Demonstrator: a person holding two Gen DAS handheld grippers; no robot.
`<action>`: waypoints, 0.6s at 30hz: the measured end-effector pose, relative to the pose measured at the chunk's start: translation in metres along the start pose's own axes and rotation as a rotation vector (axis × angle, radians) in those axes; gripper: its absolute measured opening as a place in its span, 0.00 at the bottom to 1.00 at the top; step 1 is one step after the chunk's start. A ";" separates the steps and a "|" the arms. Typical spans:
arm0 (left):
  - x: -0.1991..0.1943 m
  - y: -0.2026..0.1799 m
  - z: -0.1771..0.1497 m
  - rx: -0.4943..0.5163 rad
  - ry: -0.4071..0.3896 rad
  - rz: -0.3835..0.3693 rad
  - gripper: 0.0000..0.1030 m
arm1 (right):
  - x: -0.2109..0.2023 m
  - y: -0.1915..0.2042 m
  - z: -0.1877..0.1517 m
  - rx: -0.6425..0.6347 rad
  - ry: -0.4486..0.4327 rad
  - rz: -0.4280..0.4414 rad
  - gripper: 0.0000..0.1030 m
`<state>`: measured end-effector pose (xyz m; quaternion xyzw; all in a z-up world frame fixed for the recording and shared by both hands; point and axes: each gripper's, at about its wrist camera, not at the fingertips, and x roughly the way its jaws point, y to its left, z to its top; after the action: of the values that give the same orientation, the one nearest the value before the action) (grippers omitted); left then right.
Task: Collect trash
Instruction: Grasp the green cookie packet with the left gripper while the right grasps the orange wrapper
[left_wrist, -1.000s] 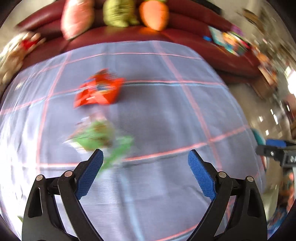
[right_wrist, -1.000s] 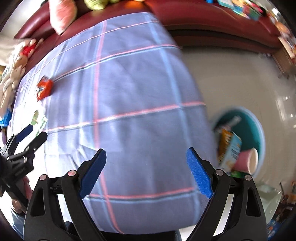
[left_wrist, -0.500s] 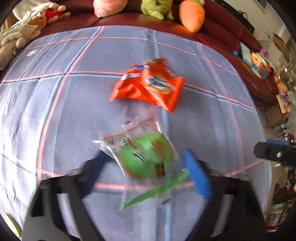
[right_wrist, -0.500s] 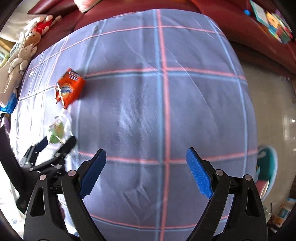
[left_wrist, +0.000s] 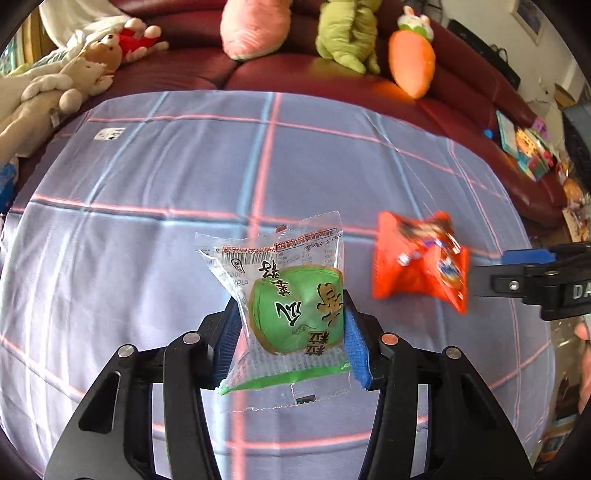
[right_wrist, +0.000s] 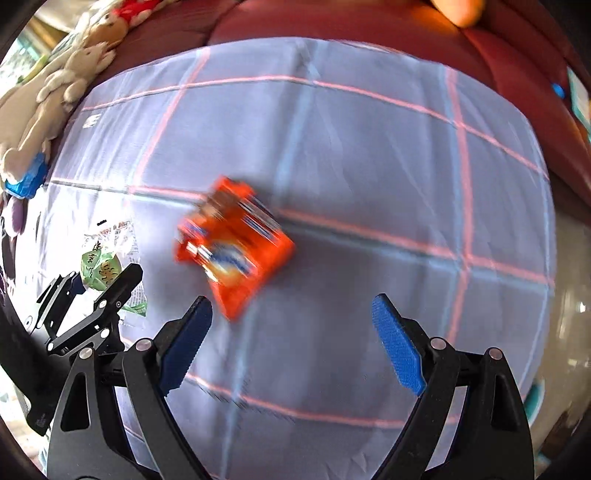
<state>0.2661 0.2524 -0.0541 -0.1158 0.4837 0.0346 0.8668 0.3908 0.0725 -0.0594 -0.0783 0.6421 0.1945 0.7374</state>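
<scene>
Two pieces of trash lie on the blue cloth with pink lines (left_wrist: 147, 192), so each hand goes for one.

The left gripper (left_wrist: 291, 328) points down at the clear plastic snack wrapper with the round green picture (left_wrist: 295, 310). The wrapper sits right between its blue pads (left_wrist: 356, 350), one on each side of the puffy green part. The jaws are closing on it, and the pads look like they are just touching its sides. I think it grabs the fat middle because that part is easier to pinch than the flat, thin edges. The wrapper still seems to rest on the cloth.

The right gripper (right_wrist: 291, 339) is wide open and holds nothing. The crinkly orange snack bag (right_wrist: 232, 243) lies on the cloth just ahead of it, a little toward its left finger, not yet between the pads. I think the jaws are kept wide so the bag can fit in. The bag looks blurry, so I cannot read it.

Soft toys (left_wrist: 74, 74) sit on the dark red sofa (left_wrist: 207, 70) beyond the cloth, far past both grippers.
</scene>
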 end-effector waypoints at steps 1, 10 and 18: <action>0.001 0.003 0.002 -0.002 0.000 0.005 0.50 | 0.004 0.006 0.007 -0.019 0.000 0.006 0.82; 0.013 0.006 0.003 -0.003 0.019 0.002 0.50 | 0.037 0.007 0.026 0.001 0.024 0.112 0.82; 0.010 -0.014 -0.004 0.013 0.028 -0.017 0.50 | 0.022 -0.016 0.003 0.056 -0.030 0.138 0.25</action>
<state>0.2708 0.2375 -0.0627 -0.1146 0.4949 0.0225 0.8610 0.4016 0.0626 -0.0825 -0.0105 0.6400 0.2279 0.7337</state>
